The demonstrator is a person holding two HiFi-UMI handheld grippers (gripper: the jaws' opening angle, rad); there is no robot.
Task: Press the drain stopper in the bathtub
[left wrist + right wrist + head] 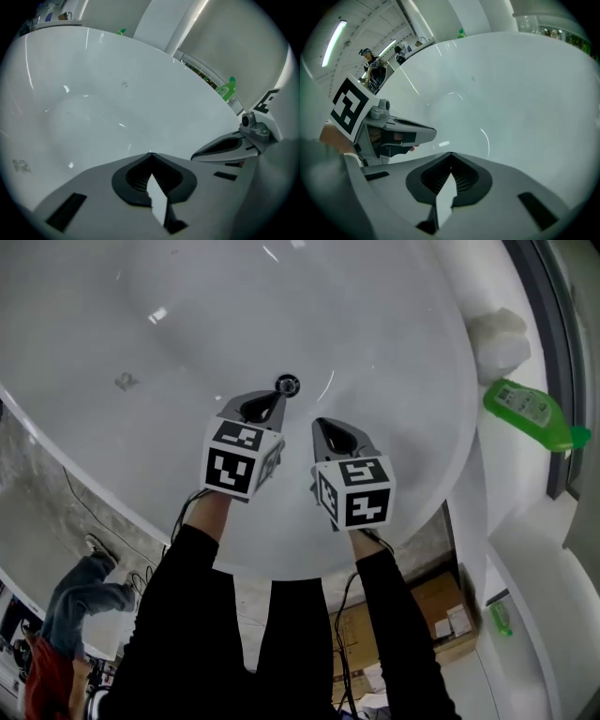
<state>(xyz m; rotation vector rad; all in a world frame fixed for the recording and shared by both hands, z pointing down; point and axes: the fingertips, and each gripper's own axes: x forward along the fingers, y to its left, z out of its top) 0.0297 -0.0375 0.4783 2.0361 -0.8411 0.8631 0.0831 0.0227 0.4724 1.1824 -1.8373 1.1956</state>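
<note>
The drain stopper (287, 384), a small round chrome-and-dark disc, sits in the floor of the white bathtub (394, 324). My left gripper (277, 396) is shut, and its tip points at the near edge of the stopper, very close to it; contact cannot be told. My right gripper (319, 425) is also shut and hovers a little nearer and to the right of the stopper. In the left gripper view the shut left gripper (150, 153) hides the stopper, with the right gripper (220, 146) alongside. In the right gripper view the right gripper (451, 153) has nothing in it.
A green bottle (530, 413) lies on the tub's right ledge beside a white sponge-like block (499, 341). A faint mark (125, 382) shows on the tub floor at left. Beyond the near rim are a cardboard box (441, 610) and another person (66, 634).
</note>
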